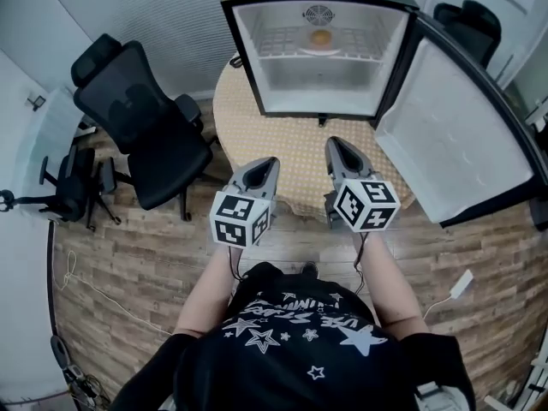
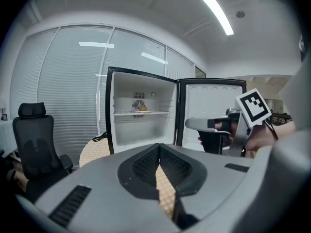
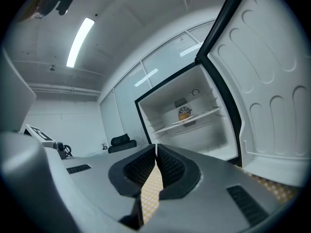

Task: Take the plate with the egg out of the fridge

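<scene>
A small fridge [image 1: 318,54] stands on a round table with its door [image 1: 454,139] swung wide to the right. On its upper wire shelf a white plate [image 1: 320,48] carries a brownish egg [image 1: 320,38]; the same egg [image 2: 143,108] shows in the left gripper view and the egg [image 3: 184,113] in the right gripper view. My left gripper [image 1: 267,163] and right gripper [image 1: 333,144] hover over the table's near edge, well short of the fridge. Both have their jaws shut with nothing between them.
The round table [image 1: 295,157] has a yellow checked cloth. A black office chair [image 1: 141,118] stands at its left, another chair [image 1: 469,20] behind the fridge door. A cable [image 1: 235,61] lies beside the fridge's left side. A white charger [image 1: 462,282] lies on the wooden floor.
</scene>
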Demonstrator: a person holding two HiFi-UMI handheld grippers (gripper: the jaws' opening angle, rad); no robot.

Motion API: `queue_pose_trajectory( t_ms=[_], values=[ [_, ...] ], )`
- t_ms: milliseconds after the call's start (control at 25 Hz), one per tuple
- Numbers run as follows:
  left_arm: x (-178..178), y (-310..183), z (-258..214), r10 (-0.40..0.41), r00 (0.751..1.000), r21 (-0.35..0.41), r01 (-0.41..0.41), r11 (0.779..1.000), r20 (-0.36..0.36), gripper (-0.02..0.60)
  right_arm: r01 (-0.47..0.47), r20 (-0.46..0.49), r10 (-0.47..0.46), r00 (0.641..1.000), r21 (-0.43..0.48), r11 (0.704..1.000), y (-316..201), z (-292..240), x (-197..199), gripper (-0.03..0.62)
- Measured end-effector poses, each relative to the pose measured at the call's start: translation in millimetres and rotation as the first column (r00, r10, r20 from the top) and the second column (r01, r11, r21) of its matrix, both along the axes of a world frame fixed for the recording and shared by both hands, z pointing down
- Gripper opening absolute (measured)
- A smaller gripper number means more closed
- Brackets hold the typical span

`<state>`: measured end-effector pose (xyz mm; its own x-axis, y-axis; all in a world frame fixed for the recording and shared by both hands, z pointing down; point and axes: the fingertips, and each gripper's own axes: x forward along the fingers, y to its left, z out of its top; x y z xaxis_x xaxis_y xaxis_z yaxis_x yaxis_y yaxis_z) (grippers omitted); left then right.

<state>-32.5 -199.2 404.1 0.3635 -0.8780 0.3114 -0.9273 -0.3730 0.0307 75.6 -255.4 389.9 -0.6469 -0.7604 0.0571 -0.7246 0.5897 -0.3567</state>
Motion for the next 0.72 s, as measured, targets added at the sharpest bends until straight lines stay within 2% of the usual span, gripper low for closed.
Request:
queue_pose_trajectory(
  t_ms=[200, 360, 720],
  values=[
    [-16.6, -7.0, -1.5, -0.042, 0.999, -0.001, 0.042, 0.999, -0.009, 0.008, 0.005, 0.048, -0.002, 0.999, -0.066, 0.998, -10.6, 14.3, -6.1, 0.029],
    [-30.1, -23.6, 0.6, -0.043, 0.999, 0.003, 0.043, 0.999, -0.015, 0.008, 0.002, 0.093, 0.009, 0.996, -0.114, 0.993, -21.1, 22.9, -15.1, 0.029],
    [-30.5, -95.0, -9.4, 0.055, 0.997, 0.054, -0.053, 0.997, -0.045, 0.008, -0.050, 0.208, 0.080, 0.975, -0.146, 0.988, -78.2, 2.9, -30.8, 0.031]
  ],
)
